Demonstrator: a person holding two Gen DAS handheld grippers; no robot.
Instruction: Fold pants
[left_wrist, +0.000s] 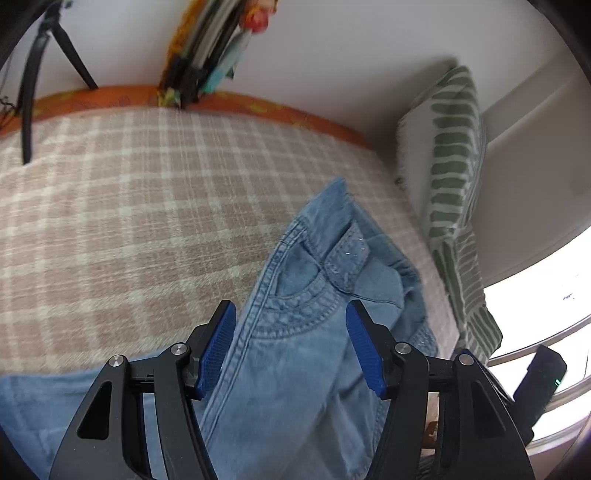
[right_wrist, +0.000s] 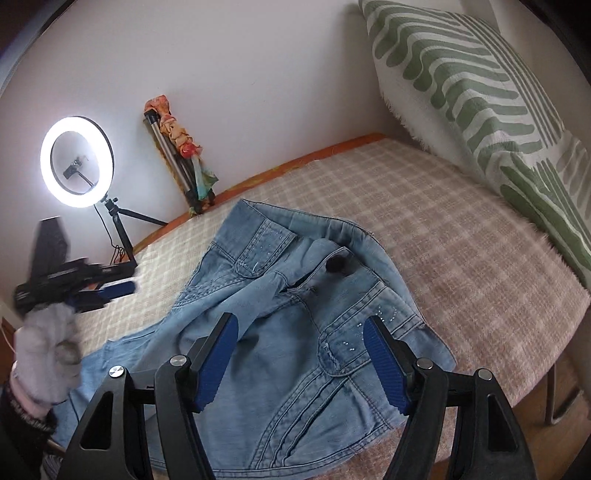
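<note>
The light blue denim pants (right_wrist: 295, 314) are lying rumpled on a bed covered by a pink and cream checked blanket (right_wrist: 461, 258), with the waistband end bunched up toward the wall and the legs trailing back toward the near edge of the bed. A dark button (right_wrist: 337, 263) is showing at the open front of the waistband, and small studs are dotting the pocket flaps.

The right gripper (right_wrist: 301, 360) is being held above the pants, tilted downward, with its blue pads (right_wrist: 218, 362) standing well apart; no cloth is being pinched between them, though the hip pocket area is being framed by the two fingers. In the right wrist view, the left gripper (right_wrist: 107, 291) is being seen at the left side, blurred, above the blanket just beside the pants, and a hand in a grey glove (right_wrist: 48, 354) is being seen gripping its handle.

In the left wrist view, the left gripper (left_wrist: 291, 347) is likewise being pointed downward over the denim, its jaws spread wide with nothing clamped; a curved front pocket seam is lying between the fingers.

A green and white patterned pillow (right_wrist: 480, 110) is being propped against the wall at the head of the bed. A lit ring light (right_wrist: 77, 162) on a small tripod and a folded tripod (right_wrist: 177, 166) wrapped in coloured cloth are standing against the far wall.
</note>
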